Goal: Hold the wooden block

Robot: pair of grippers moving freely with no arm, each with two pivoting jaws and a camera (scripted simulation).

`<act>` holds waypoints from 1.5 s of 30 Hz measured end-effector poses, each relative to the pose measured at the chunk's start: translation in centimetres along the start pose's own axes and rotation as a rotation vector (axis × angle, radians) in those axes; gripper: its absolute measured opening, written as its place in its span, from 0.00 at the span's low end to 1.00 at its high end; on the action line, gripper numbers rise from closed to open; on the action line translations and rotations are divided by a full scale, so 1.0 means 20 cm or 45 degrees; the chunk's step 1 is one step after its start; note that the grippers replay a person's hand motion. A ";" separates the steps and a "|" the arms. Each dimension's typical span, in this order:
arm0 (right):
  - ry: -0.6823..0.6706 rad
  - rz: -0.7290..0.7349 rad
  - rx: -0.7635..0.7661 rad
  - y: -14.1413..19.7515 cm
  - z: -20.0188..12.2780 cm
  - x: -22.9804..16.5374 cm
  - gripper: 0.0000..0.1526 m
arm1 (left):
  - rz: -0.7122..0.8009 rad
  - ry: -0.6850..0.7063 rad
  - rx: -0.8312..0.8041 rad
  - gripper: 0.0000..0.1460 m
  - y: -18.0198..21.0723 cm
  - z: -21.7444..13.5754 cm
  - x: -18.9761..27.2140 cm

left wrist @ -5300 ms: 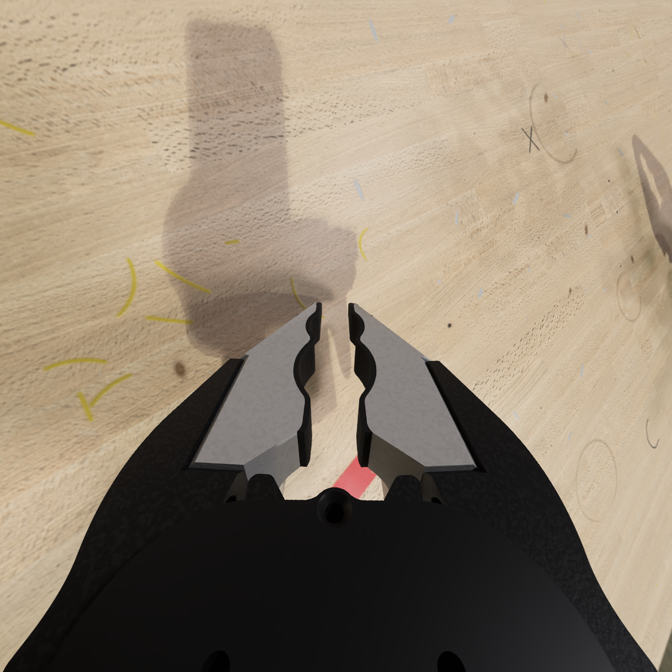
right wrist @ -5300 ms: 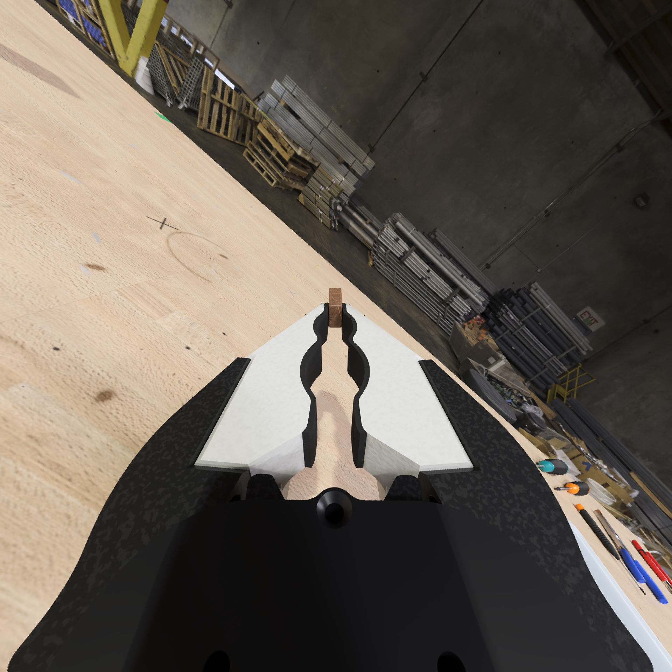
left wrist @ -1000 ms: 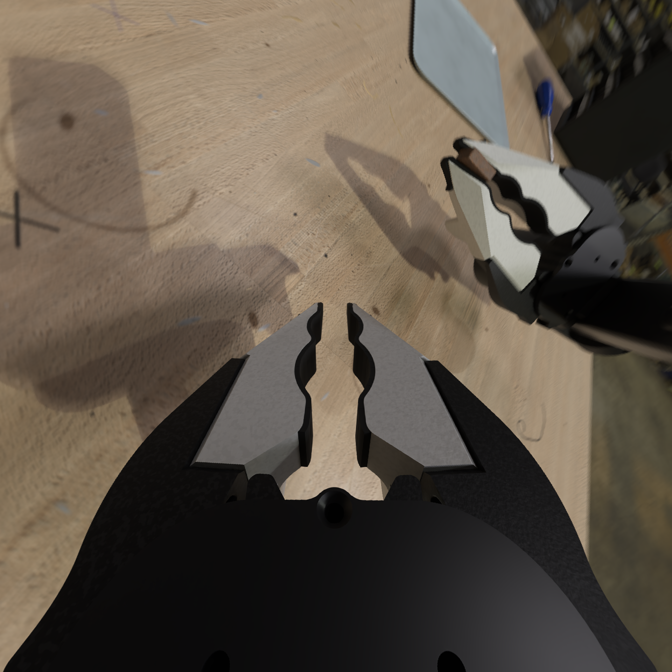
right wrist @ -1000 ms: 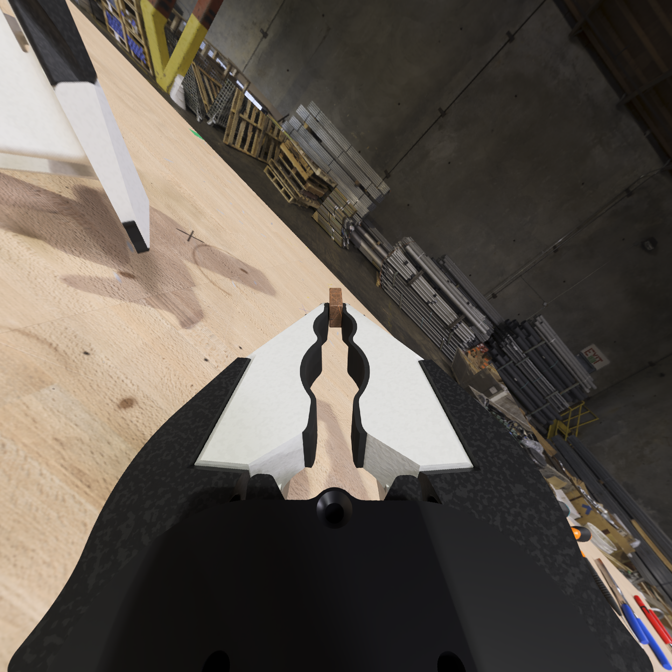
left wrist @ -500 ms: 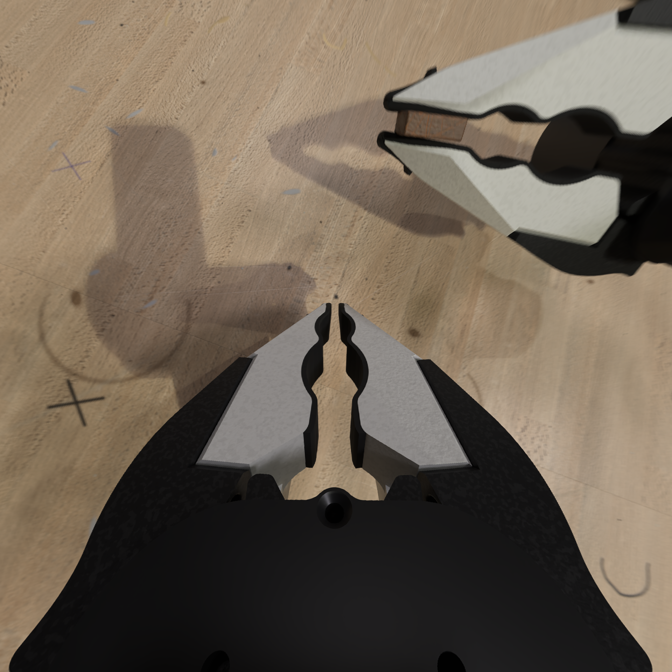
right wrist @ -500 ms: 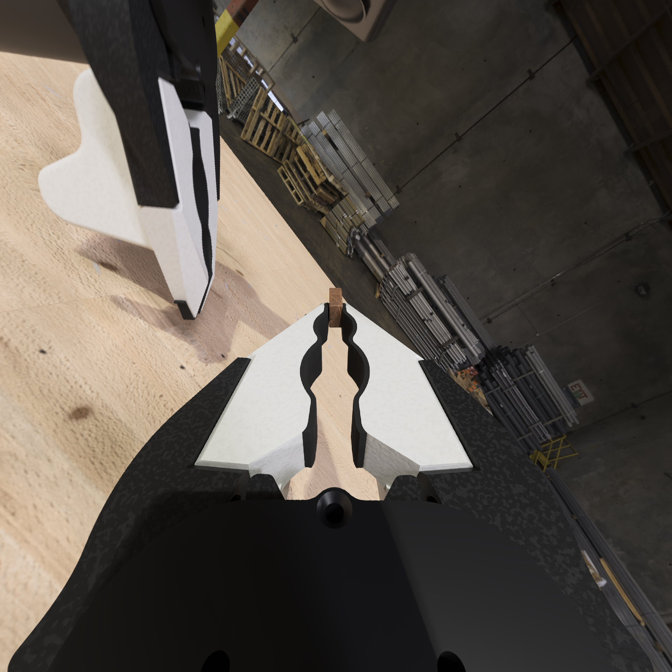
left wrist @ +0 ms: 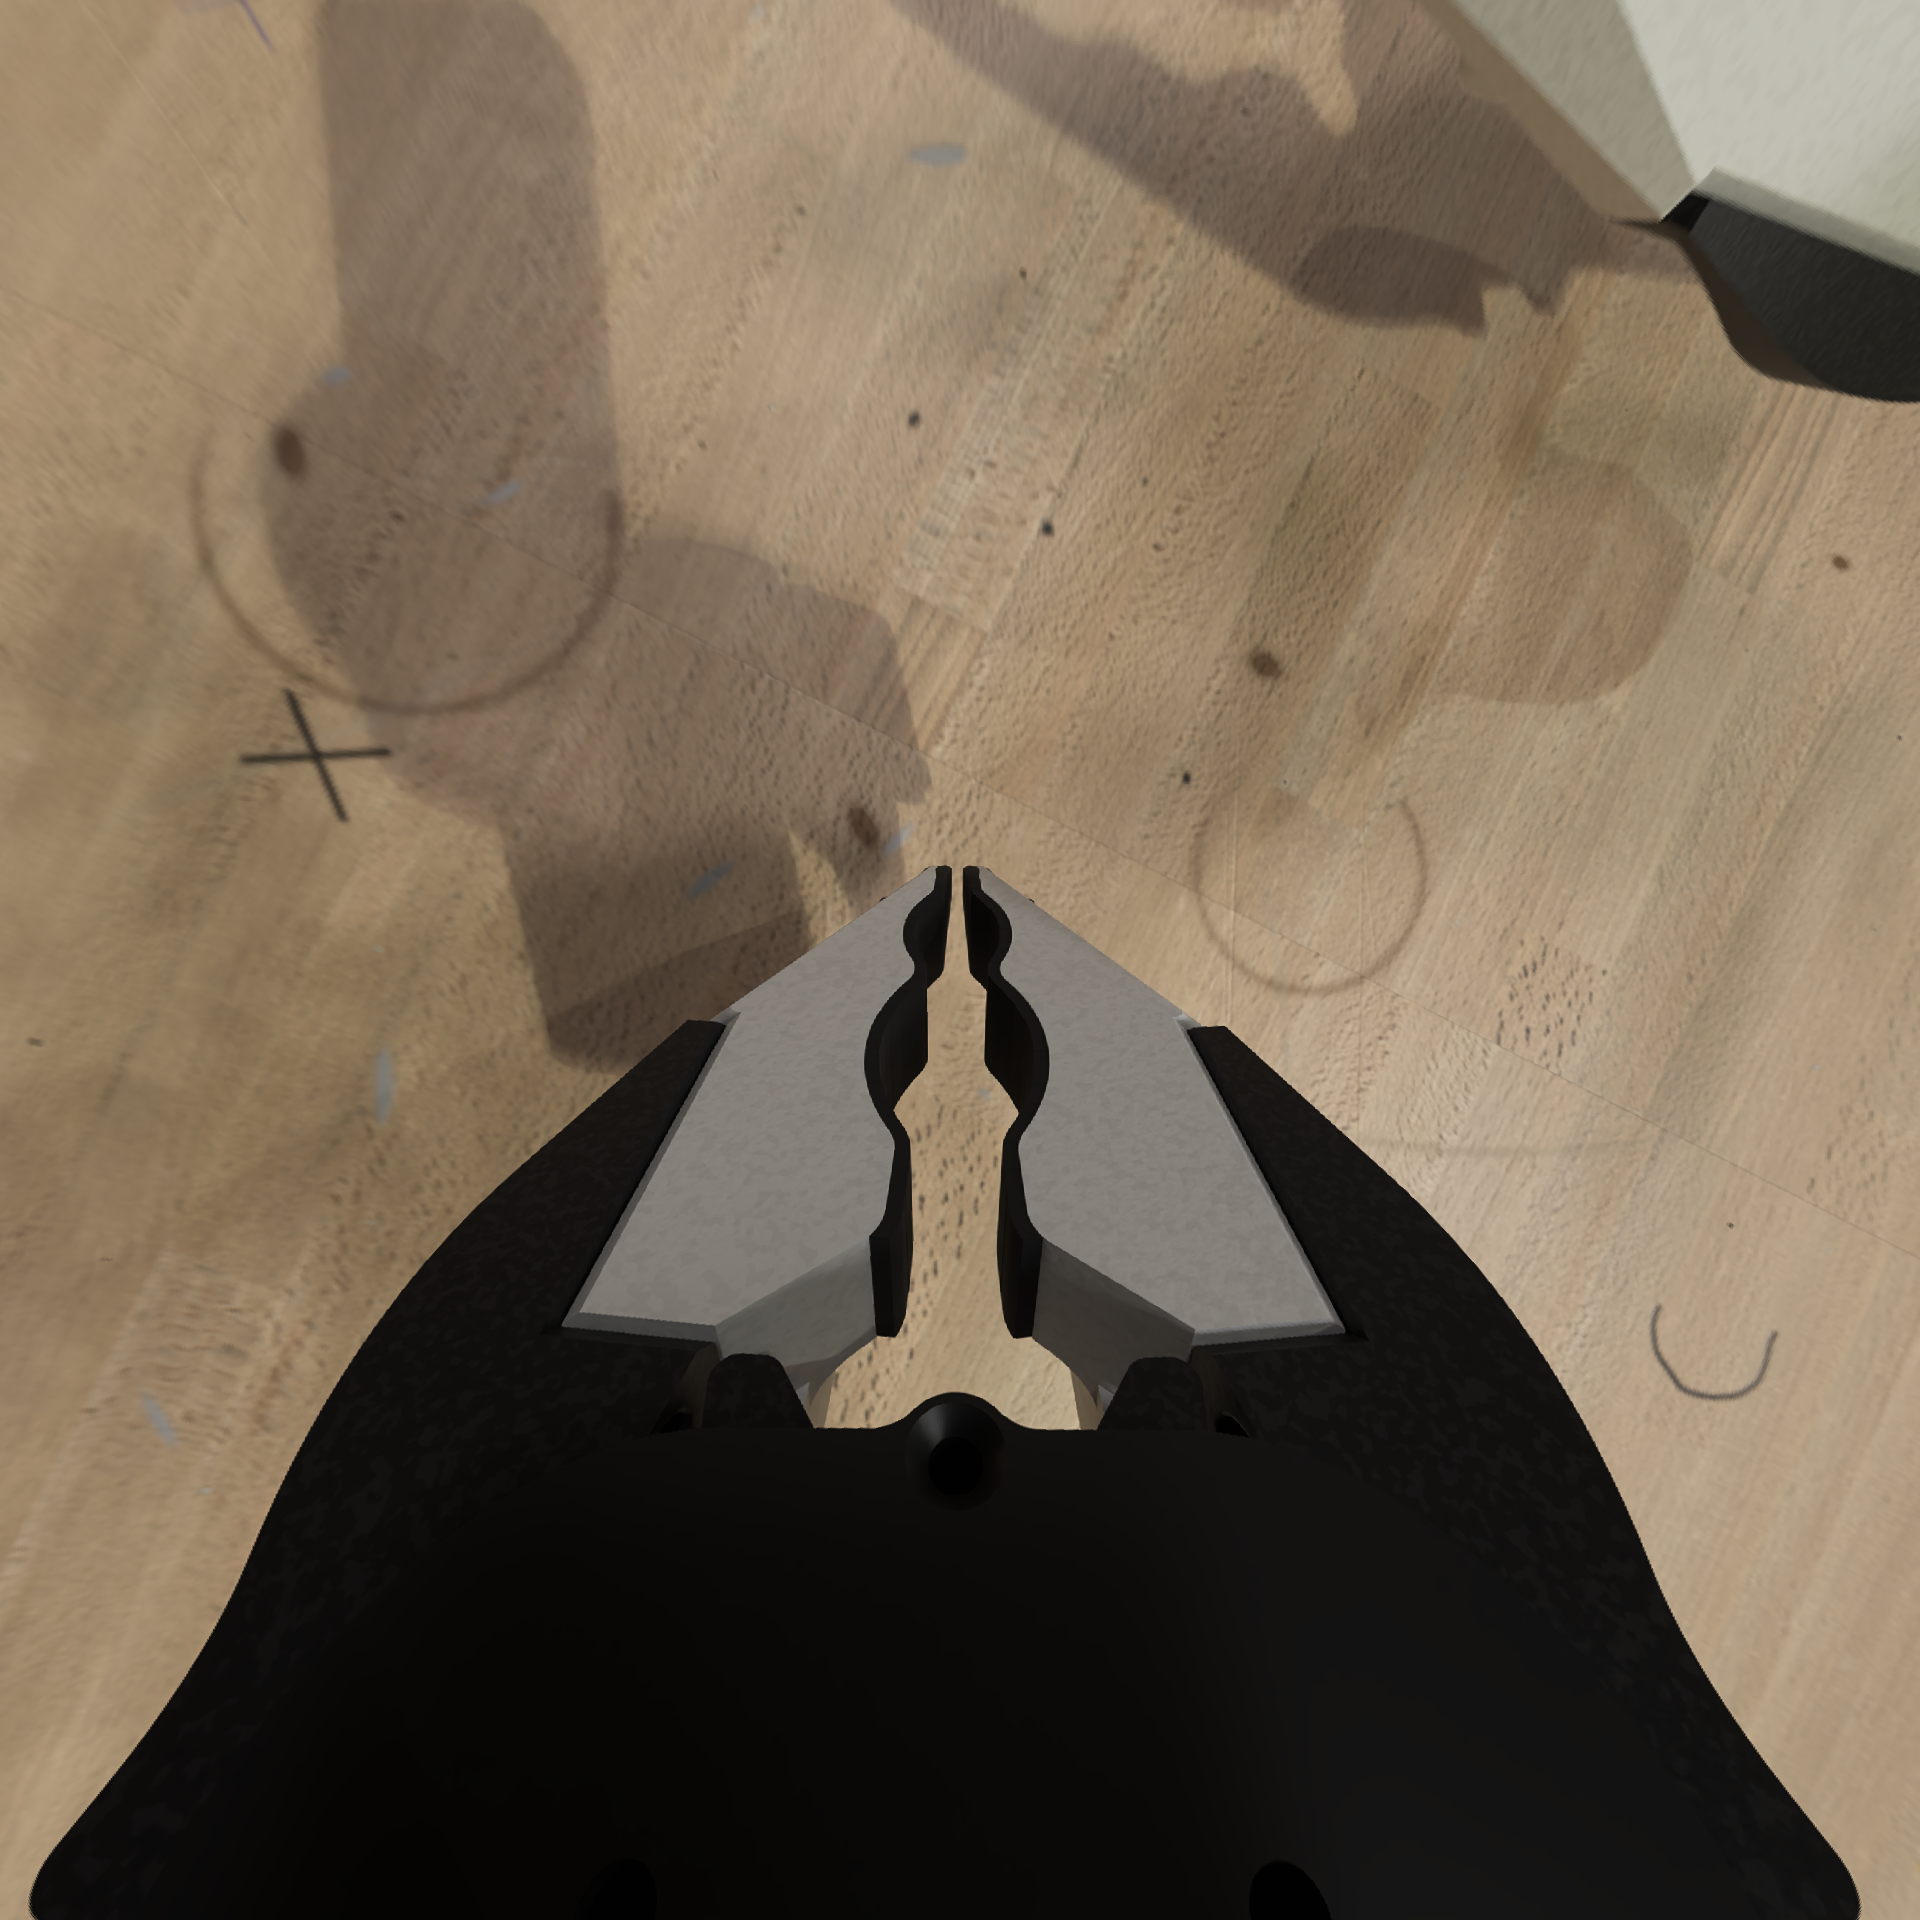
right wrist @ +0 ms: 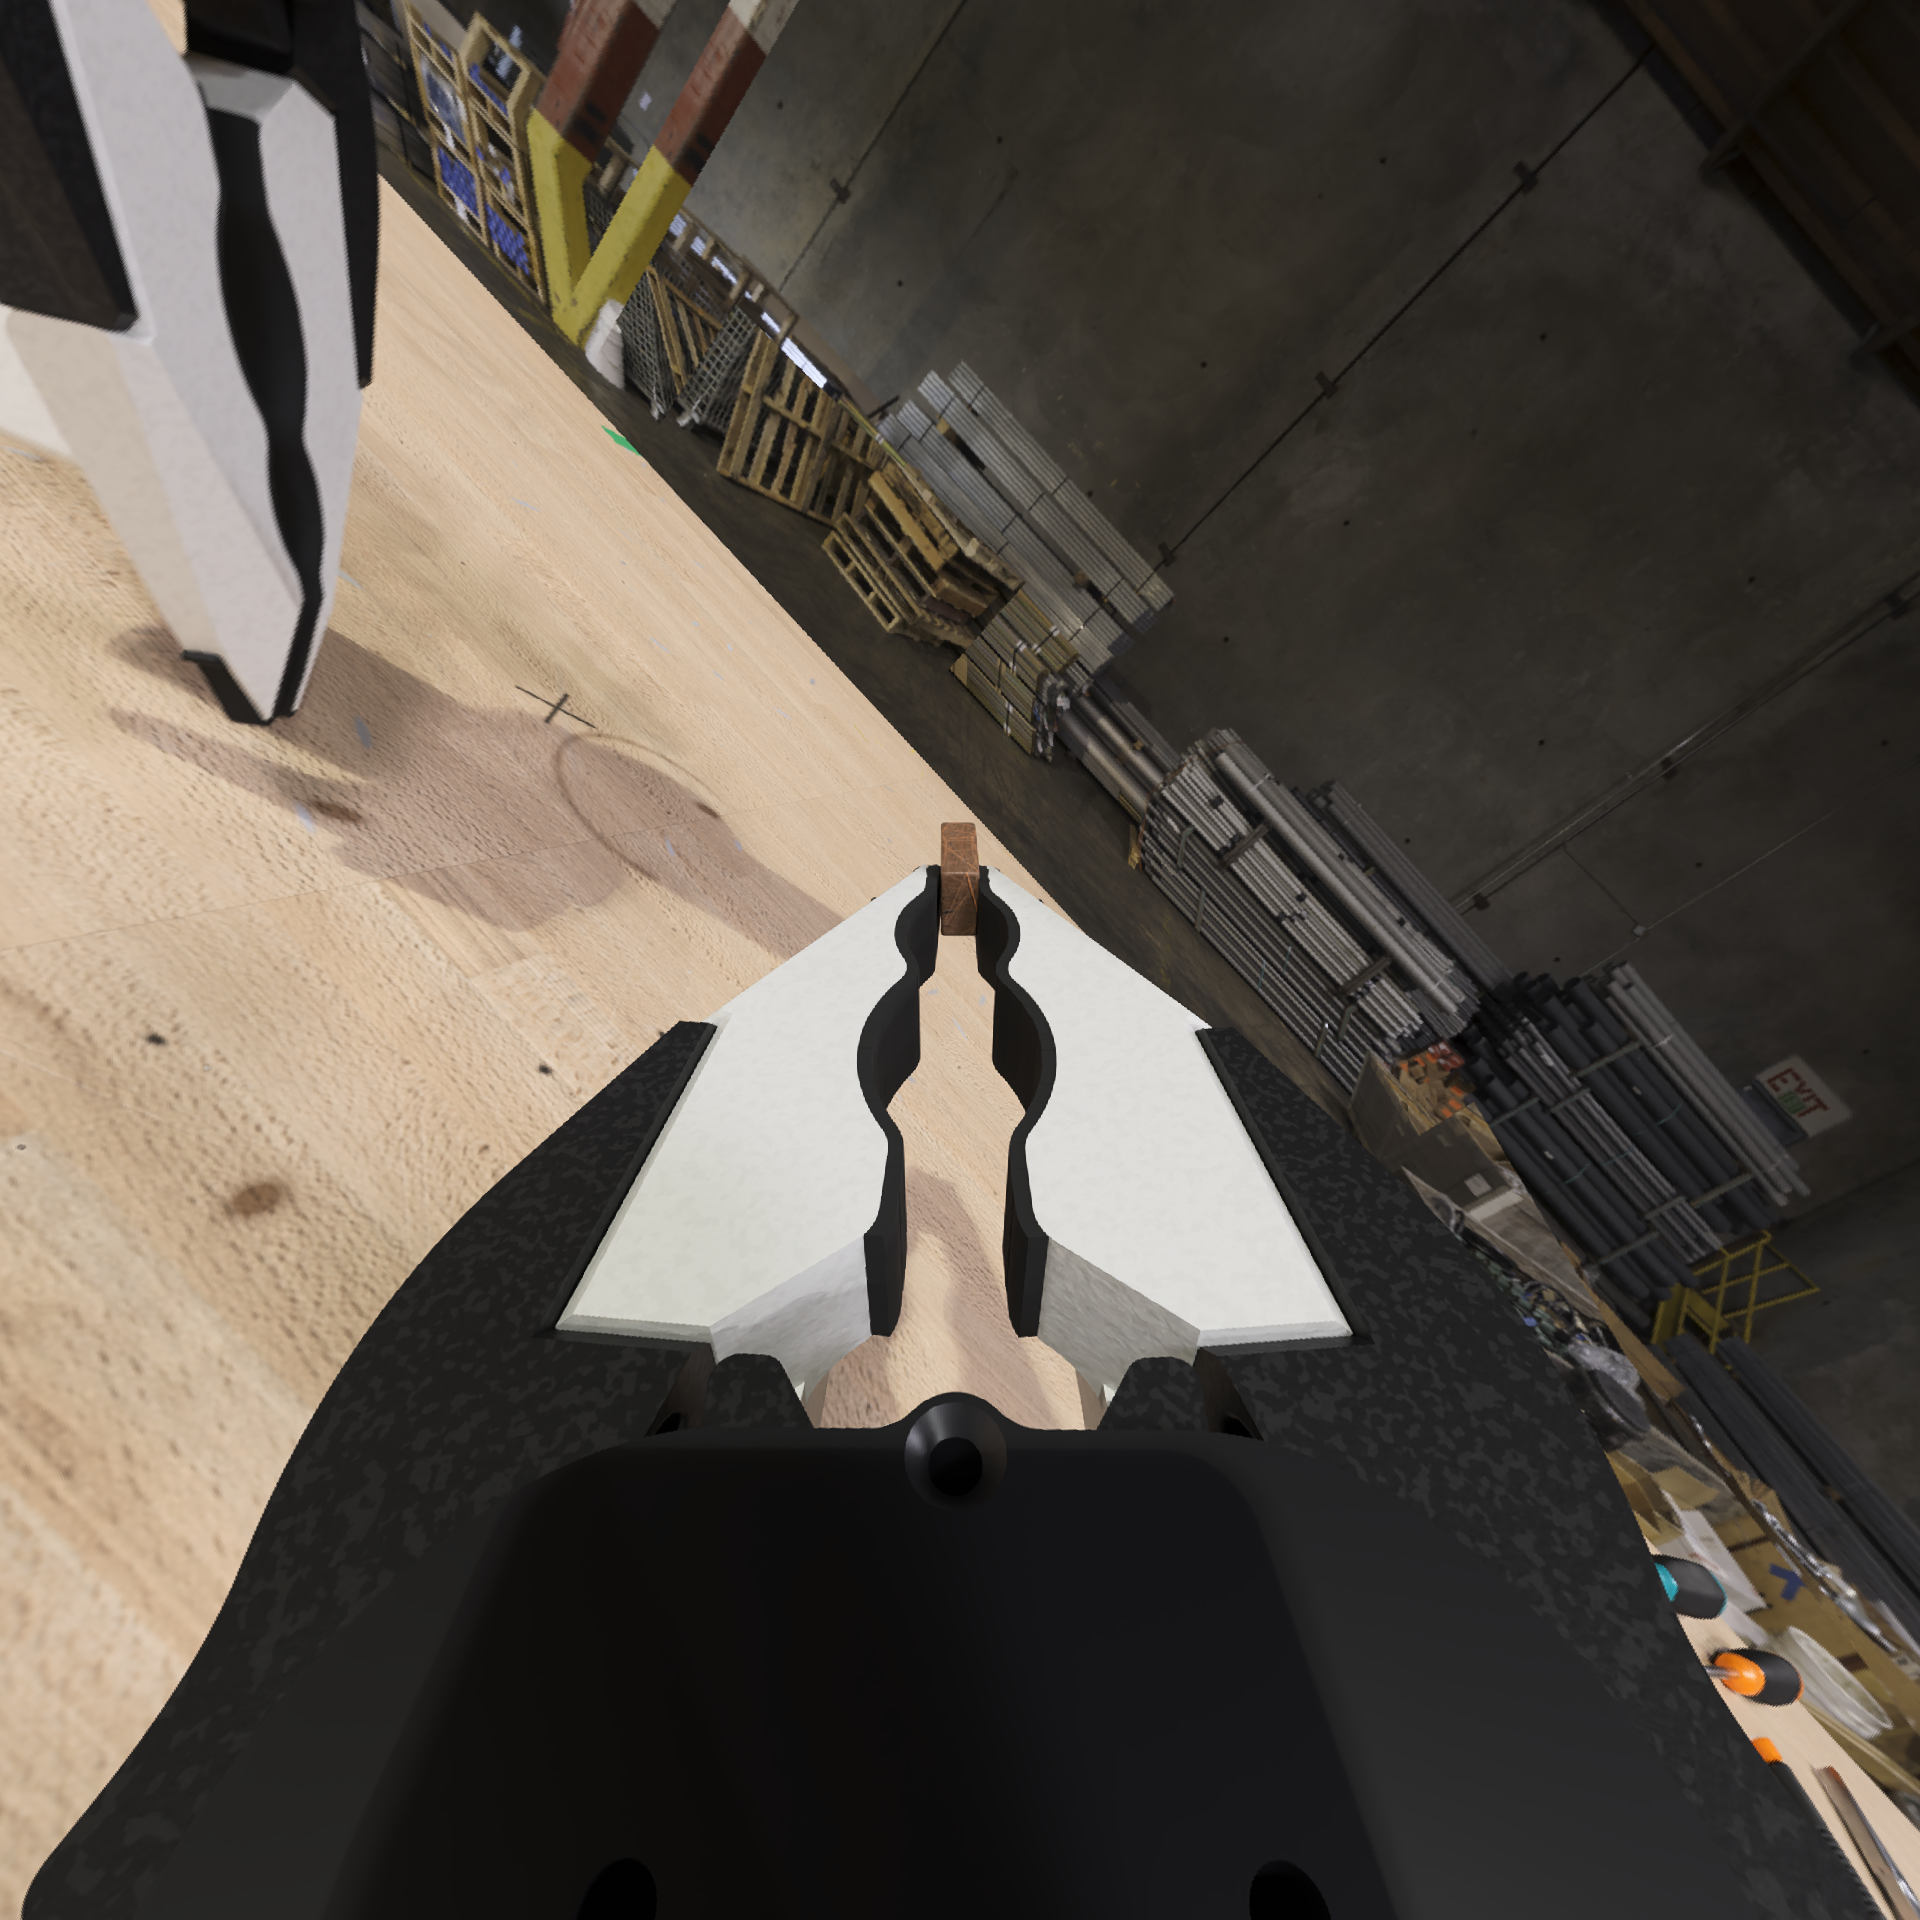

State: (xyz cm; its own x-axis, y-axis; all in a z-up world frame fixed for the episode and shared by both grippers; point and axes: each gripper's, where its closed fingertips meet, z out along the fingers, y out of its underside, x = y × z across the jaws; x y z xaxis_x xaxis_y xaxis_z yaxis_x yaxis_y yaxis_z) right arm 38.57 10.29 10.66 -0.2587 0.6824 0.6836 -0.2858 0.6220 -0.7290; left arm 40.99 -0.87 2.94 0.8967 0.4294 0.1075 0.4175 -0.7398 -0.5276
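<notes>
My right gripper (right wrist: 957, 883) is shut on a small brown wooden block (right wrist: 958, 878), pinched between its white fingertips and held above the wooden table (right wrist: 312, 1039). My left gripper (left wrist: 956, 883) is shut and empty, pointing down at the table (left wrist: 1143, 520). It also shows in the right wrist view (right wrist: 249, 686) at the upper left, hanging tips-down above the table. Part of my right gripper shows at the top right corner of the left wrist view (left wrist: 1787, 156); the block is out of that view.
The table bears pencil circles (left wrist: 405, 561) and a cross mark (left wrist: 317, 755). The far table edge (right wrist: 831, 623) runs diagonally, with pallets and pipe stacks beyond. Screwdrivers (right wrist: 1745, 1673) lie at the lower right of the right wrist view.
My left gripper's fingers have closed further to nearly touching. The left view has shifted, so the right gripper has slid to its top right corner. The right gripper keeps holding the block.
</notes>
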 end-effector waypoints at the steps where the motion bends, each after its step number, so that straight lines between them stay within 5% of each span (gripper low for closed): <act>1: 0.000 0.006 0.002 0.00 0.00 0.00 0.04 | -0.016 0.019 -0.013 0.01 0.02 0.01 0.01; 15: 0.000 0.030 0.010 0.00 -0.01 -0.01 0.04 | 0.016 -0.081 0.044 0.01 -0.05 0.07 0.01; 27: 0.004 0.034 0.020 -0.01 -0.01 -0.02 0.04 | 0.276 -0.064 0.110 0.00 -0.23 0.16 0.14; 45: 0.033 0.017 0.012 -0.02 0.00 -0.03 0.04 | 0.147 -0.174 0.094 0.00 -0.20 0.23 0.08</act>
State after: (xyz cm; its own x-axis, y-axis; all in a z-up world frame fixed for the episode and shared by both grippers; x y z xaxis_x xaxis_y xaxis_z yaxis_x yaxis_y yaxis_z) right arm 38.91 9.62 10.64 -0.2385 0.7006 0.6725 -0.2908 0.6092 -0.7378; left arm 39.97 5.14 1.45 0.9076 0.4141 -0.0698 0.2969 -0.7502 -0.5908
